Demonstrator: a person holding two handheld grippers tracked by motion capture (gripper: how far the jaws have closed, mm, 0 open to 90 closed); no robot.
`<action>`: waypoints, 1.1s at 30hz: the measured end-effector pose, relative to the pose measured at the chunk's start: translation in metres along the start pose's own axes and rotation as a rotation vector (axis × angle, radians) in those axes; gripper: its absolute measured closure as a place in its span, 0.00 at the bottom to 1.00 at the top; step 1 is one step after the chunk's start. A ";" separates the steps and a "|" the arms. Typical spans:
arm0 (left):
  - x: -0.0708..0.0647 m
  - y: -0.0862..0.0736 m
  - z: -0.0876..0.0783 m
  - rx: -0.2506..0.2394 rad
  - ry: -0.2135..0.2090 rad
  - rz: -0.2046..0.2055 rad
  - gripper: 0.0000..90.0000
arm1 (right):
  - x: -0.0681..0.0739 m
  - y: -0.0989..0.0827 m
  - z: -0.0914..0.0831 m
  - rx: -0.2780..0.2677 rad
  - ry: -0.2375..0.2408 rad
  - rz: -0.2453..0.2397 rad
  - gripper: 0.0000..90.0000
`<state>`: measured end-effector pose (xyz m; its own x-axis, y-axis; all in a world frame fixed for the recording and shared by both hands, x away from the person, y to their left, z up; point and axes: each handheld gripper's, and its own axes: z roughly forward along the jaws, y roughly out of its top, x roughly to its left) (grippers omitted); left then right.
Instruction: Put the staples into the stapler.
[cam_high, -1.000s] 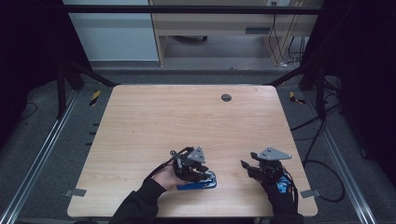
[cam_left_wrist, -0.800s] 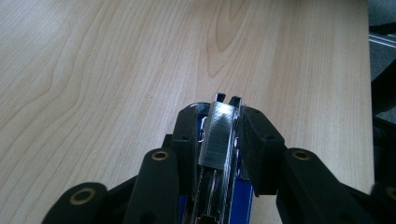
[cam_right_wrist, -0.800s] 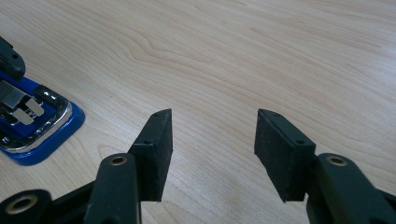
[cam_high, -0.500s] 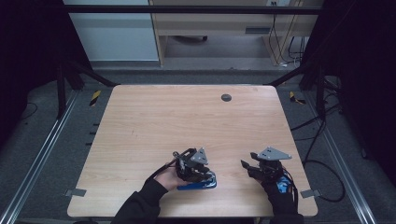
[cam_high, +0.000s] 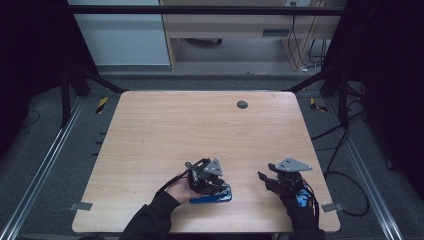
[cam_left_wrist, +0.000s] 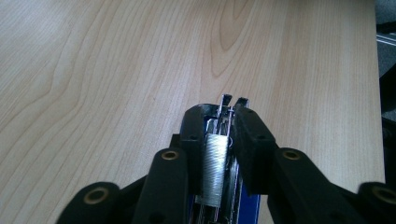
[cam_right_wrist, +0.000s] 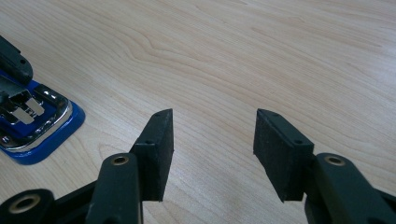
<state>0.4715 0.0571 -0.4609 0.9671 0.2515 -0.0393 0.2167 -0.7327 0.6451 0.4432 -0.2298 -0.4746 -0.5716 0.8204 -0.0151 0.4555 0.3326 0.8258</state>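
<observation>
Wooden desk (cam_high: 200, 125) lay mostly bare. Low in the middle of the frame, the left claw (cam_left_wrist: 226, 140) had just been closing and squeezed a blue stapler (cam_high: 212, 197). The right claw (cam_right_wrist: 212, 149) waited open nearby. Next, it probably needed a firm lift.

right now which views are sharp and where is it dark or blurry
High view: dim and soft, black at both sides, the wooden table evenly lit. Left gripper view: table grain sharp, the stapler between the jaws close and blurred, its metal glinting. Right gripper view: bright and crisp, the right gripper casting soft shadows.
</observation>
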 end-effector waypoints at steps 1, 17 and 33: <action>0.000 0.000 0.000 -0.002 0.000 0.000 0.84 | 0.000 0.000 0.000 -0.001 0.000 -0.001 0.53; 0.004 -0.006 -0.014 -0.006 0.007 -0.022 0.80 | 0.000 0.000 0.000 0.000 -0.001 -0.003 0.53; 0.007 -0.008 -0.008 0.034 -0.015 -0.056 0.79 | 0.000 0.000 0.000 0.000 0.001 -0.003 0.54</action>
<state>0.4755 0.0698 -0.4596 0.9550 0.2837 -0.0862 0.2750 -0.7390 0.6151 0.4431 -0.2295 -0.4745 -0.5735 0.8190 -0.0169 0.4541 0.3350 0.8256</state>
